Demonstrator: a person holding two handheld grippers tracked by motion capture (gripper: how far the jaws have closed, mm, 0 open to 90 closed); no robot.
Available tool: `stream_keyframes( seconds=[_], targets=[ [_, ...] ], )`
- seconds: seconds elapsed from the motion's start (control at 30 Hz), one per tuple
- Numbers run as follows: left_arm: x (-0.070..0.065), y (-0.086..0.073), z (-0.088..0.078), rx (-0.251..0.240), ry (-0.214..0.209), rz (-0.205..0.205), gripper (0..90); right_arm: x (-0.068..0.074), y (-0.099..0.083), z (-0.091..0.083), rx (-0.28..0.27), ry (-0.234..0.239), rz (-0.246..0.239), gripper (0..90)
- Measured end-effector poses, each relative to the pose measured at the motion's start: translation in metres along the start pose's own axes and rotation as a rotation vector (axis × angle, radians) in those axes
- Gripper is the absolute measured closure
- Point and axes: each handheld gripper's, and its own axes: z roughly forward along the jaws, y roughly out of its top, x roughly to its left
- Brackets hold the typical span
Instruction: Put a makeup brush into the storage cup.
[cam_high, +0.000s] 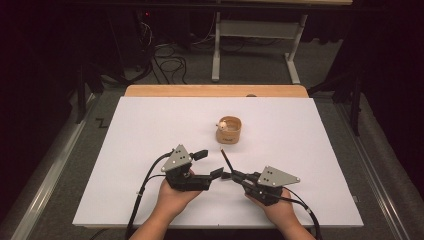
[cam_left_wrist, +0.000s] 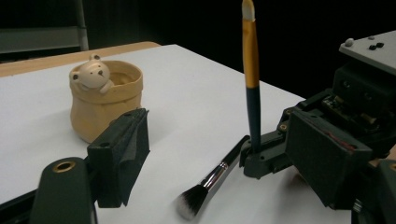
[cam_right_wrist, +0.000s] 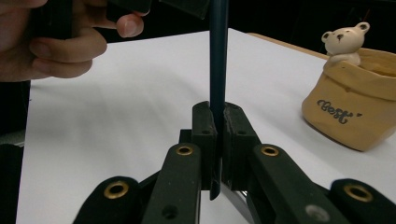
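A slim brush (cam_high: 226, 160) with a dark lower handle and a gold upper part (cam_left_wrist: 251, 60) stands nearly upright. My right gripper (cam_high: 231, 175) is shut on its dark shaft (cam_right_wrist: 218, 56), low down near the end. My left gripper (cam_high: 209, 163) is open just left of it, its jaws wide apart (cam_left_wrist: 219, 140). Between those jaws a makeup brush (cam_left_wrist: 210, 182) with a silver ferrule lies flat on the table, touched by neither pad. A tan pot (cam_high: 229, 131) with a small bear on its rim (cam_left_wrist: 91, 74) stands behind; "Best" is written on it (cam_right_wrist: 348, 107).
The white table sheet (cam_high: 150, 130) has a wooden edge (cam_high: 215, 91) at the far side. The hand (cam_right_wrist: 60, 42) that holds the left gripper is close to the upright brush. Cables and a white table frame (cam_high: 216, 50) lie on the floor beyond.
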Motion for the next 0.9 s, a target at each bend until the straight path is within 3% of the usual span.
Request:
stream_keyframes(
  seconds=[0.43, 0.9],
  targets=[
    [-0.01, 0.009, 0.008, -0.005, -0.041, 0.026, 25.3, 0.003, -0.002, 0.004, 0.005, 0.006, -0.003, 86.3],
    [-0.008, 0.011, 0.008, -0.034, -0.064, 0.015, 55.5, 0.004, -0.003, 0.006, 0.011, 0.016, -0.003, 86.3]
  ],
)
